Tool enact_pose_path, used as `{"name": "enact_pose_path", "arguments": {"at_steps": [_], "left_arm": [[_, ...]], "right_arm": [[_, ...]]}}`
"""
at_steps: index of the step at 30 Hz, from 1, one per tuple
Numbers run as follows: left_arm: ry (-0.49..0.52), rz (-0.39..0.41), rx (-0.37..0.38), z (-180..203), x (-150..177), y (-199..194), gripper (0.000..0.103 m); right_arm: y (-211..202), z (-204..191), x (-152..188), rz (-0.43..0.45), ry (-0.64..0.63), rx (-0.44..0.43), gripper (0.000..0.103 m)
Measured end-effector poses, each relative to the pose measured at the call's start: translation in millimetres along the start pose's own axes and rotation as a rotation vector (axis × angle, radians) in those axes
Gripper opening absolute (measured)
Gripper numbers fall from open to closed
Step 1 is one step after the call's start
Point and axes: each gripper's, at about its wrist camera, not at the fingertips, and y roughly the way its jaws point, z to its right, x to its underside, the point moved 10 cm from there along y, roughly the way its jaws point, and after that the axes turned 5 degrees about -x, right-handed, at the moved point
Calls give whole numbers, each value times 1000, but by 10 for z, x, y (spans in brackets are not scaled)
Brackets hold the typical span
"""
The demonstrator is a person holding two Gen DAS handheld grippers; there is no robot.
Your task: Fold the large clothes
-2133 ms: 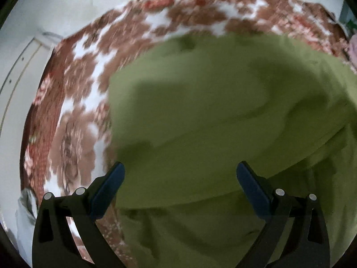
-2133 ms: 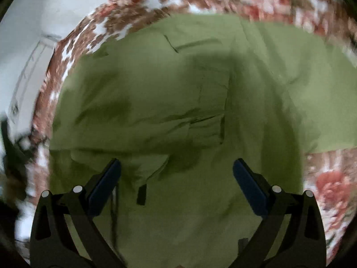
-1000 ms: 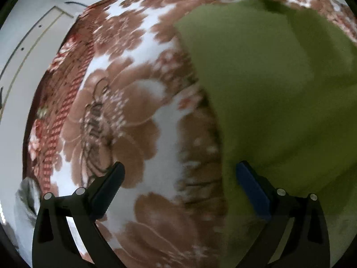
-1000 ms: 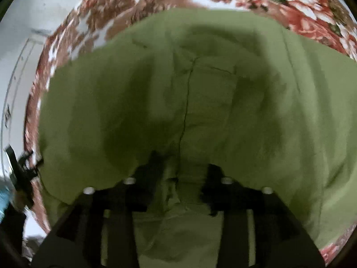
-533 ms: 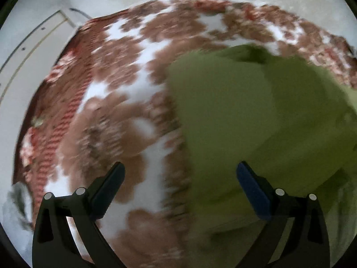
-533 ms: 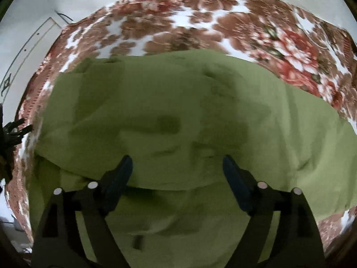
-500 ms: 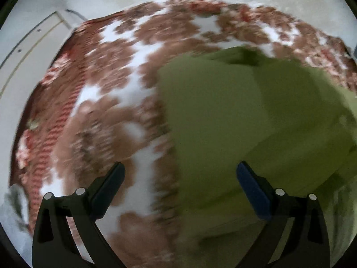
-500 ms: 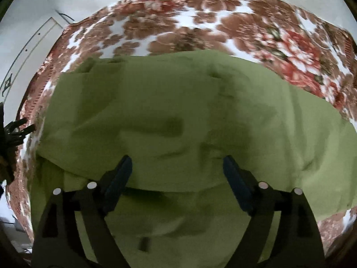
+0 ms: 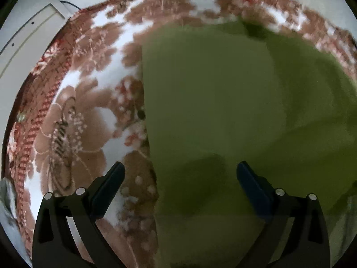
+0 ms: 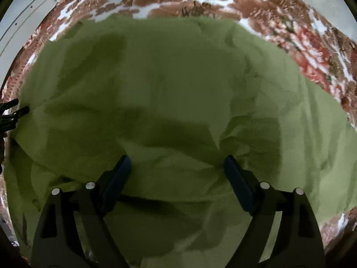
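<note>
The green garment (image 10: 178, 84) lies folded over itself on the floral bedspread (image 9: 73, 120); the right claw (image 10: 177, 167), jaws just spread and empty, hangs above its fold, likely having let go; the left claw (image 9: 180, 174) gapes empty over its edge.

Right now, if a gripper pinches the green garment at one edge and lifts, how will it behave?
The green garment is probably floppy: it lies in soft wrinkles and folded layers, so it should drape and sag. Layers may slide apart, since nothing pins them. It likely drags on the floral blanket rather than slipping.
</note>
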Motion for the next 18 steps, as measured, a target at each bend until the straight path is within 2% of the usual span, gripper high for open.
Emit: {"name": "enact_pose_path", "arguments": {"at_steps": [4,9,13,14,18], "left_arm": [[-35,25,52,215,-28,-372,98],[-56,51,112,769,-11,-658,98],[-82,37,173,1393,9,-826,98],[-116,29,214,1616,17,-901,98],[-176,-12,282,2273,80,-1027,98]], "right_arm": [[-315,132,144,28,37,-2,89],[-540,622,557,32,138,8,89],[-703,1195,844,14,215,34,89],[-792,1384,925,17,242,37,89],[-1137,2068,1228,21,282,70,91]]}}
